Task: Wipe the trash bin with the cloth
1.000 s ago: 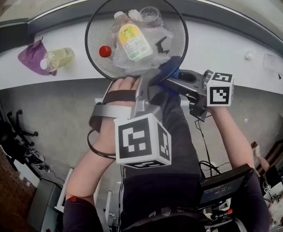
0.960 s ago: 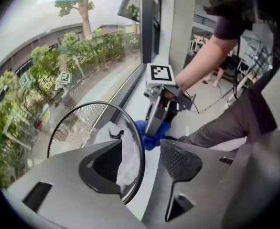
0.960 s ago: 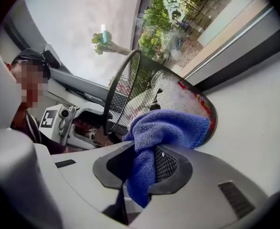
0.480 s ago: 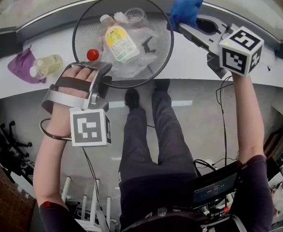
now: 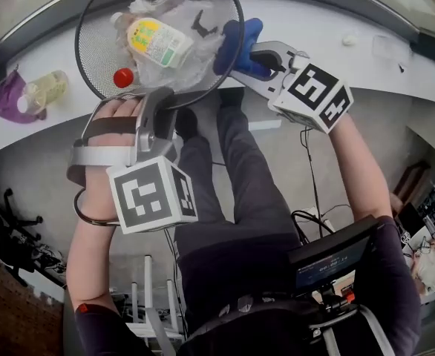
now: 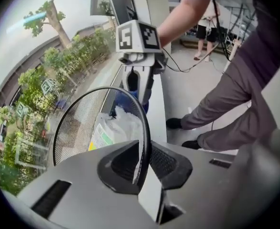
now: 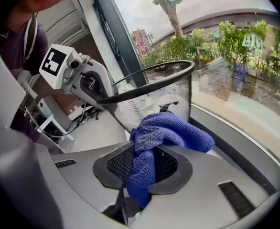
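Left claw (image 6: 142,166): just finishing closing, pinching the trash bin's (image 5: 93,44) near rim.
Trash bin: sitting on the white table (image 5: 336,21), litter (image 5: 158,43) inside.
Right claw (image 7: 141,168): clamping the blue cloth (image 5: 236,43), bringing it against the bin's right wall; wiping is looking ready to begin.

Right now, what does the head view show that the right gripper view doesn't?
Head view only: the yellow-label bottle and round red object in the bin, a small bottle on the ledge. Right gripper view only: trees outside, the blue cloth pinched between its fingers. Both: bin, cloth, and the left gripper, whose fingers have just been closing and now clamp the rim.
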A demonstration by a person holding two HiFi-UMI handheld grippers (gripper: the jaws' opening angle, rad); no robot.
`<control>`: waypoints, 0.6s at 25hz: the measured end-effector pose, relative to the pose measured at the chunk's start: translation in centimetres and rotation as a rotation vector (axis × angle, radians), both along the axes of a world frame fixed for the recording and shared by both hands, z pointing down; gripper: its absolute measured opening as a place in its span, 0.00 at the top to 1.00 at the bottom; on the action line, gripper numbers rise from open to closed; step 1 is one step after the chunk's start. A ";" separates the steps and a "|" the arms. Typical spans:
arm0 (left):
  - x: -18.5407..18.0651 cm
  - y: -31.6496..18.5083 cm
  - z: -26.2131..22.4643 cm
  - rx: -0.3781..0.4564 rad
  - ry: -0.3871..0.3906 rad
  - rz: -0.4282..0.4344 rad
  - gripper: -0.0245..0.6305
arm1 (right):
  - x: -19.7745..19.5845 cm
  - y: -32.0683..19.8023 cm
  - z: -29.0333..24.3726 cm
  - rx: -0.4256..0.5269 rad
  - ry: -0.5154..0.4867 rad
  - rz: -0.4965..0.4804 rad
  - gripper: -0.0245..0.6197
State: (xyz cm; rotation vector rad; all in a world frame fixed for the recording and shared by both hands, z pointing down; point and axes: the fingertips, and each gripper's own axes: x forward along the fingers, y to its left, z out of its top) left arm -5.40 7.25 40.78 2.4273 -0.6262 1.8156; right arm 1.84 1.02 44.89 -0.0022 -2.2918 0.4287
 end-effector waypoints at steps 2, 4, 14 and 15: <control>0.8 -0.4 -0.2 -0.008 0.007 -0.047 0.89 | -0.7 1.4 0.4 -0.001 -0.005 -0.007 0.83; 1.4 -0.7 -0.4 -0.013 0.018 -0.091 0.89 | -1.0 2.4 0.7 -0.019 -0.016 -0.016 0.83; -1.7 0.5 0.2 0.035 -0.074 0.045 0.67 | 0.0 2.8 0.6 -0.004 -0.004 -0.020 0.83; -2.9 0.5 1.0 0.043 -0.120 0.066 0.67 | 0.7 1.2 0.2 0.044 0.005 0.019 0.83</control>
